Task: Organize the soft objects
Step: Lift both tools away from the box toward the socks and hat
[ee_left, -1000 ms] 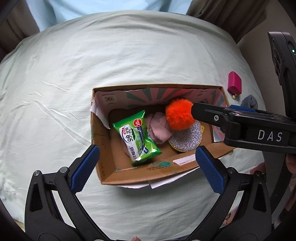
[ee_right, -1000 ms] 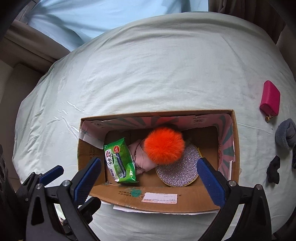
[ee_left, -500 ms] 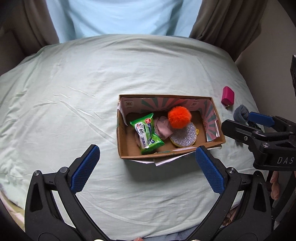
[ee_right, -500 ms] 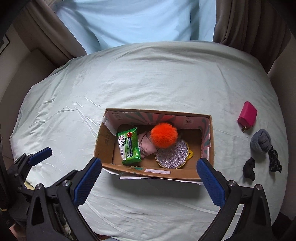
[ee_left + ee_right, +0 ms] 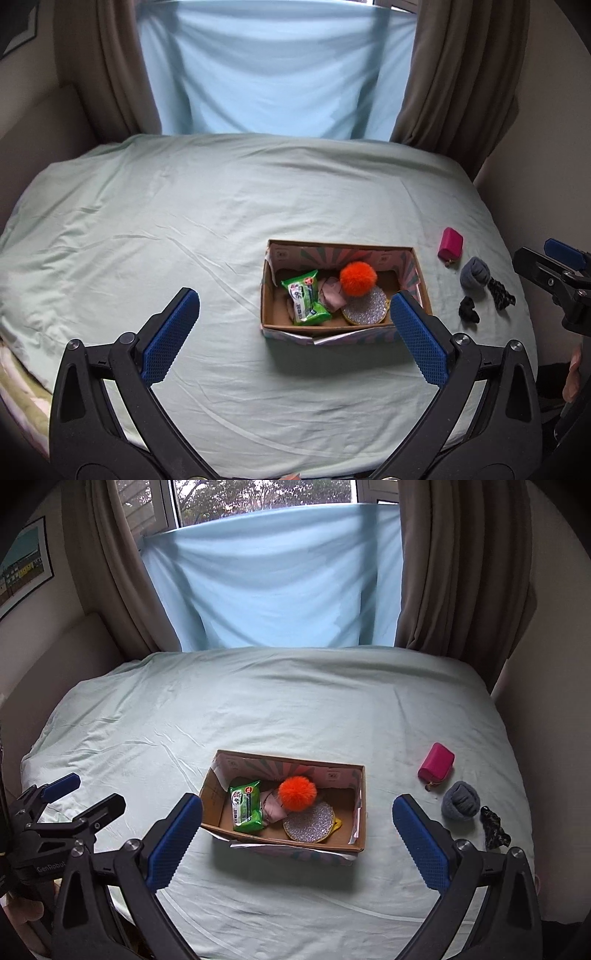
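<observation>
L gripper (image 5: 295,332) jaws wide apart, holding nothing, above bed sheet (image 5: 184,229). R gripper (image 5: 297,843) same, empty, over cardboard box (image 5: 354,843) w/ orange pompom (image 5: 297,794).

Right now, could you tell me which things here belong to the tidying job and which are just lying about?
Job: cardboard box, orange pompom, wipes pack, grey sock ball, pink pouch, black scrunchie.
Lying about: brown curtains, wall picture.
</observation>
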Motion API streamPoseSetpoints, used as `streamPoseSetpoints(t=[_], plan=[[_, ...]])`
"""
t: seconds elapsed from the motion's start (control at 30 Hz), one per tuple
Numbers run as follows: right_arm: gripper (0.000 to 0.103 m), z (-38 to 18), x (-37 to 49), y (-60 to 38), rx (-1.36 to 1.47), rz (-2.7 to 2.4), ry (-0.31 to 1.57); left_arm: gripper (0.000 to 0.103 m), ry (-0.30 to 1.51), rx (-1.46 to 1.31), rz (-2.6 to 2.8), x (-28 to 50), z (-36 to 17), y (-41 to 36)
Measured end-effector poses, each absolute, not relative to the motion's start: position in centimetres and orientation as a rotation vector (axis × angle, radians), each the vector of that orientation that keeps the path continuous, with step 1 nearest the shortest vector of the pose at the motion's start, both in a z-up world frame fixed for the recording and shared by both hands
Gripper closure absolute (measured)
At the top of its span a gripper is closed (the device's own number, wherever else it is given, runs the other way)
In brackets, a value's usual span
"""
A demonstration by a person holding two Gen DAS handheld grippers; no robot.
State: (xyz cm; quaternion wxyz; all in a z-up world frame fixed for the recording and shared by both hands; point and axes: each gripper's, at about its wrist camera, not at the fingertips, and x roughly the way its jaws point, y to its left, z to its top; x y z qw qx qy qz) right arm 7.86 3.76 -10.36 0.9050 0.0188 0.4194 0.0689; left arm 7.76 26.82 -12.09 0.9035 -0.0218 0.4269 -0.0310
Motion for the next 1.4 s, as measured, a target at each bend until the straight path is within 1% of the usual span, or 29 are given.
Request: streamPoseSetpoints(t=[0.2,0.33,0.6,0.83,1.0,1.13,1.27,1.4], plan=[[0.001,-9.1,5.4,-0.4,0.069,0.115,0.801,0.0,0.801,-0.044,-0.048,5.5,-9.3,23.9],[0.001,-8.7,4.1,-4.0,0.038,0.084,0.77,0.0,0.79,-0.105,-0.028,4.5,-8.7,21.1],[0.001,-8.6,2.2,-13.5,0.053,0.045,0.734,0.0,0.74,-0.08,-0.022,3.7,-8.1,12.3],[0.001,-10.1,1.9,-22.6,0.077,0.012,0.742,0.0,0.695,-0.077,-0.082,4.6,-8.9,3.0],[0.001,-12.2,2.5,-28.1,0.089,-0.02,0.77,0.0,0.719,-0.009,-0.159,6.5,-10.7,-4.0],[0.001,-14.8,3.6,-31.8,0.106,-0.062,0.802,0.0,0.752,0.054,-0.248,8.5,-13.3,-9.2],[0.001,-17.8,4.8,-34.2,0.122,-0.087,0.83,0.0,0.785,0.128,-0.337,10.9,-16.8,-14.3],[0.001,-20.9,6.0,-35.9,0.133,-0.101,0.868,0.0,0.852,0.191,-0.42,13.8,-21.7,-18.6]])
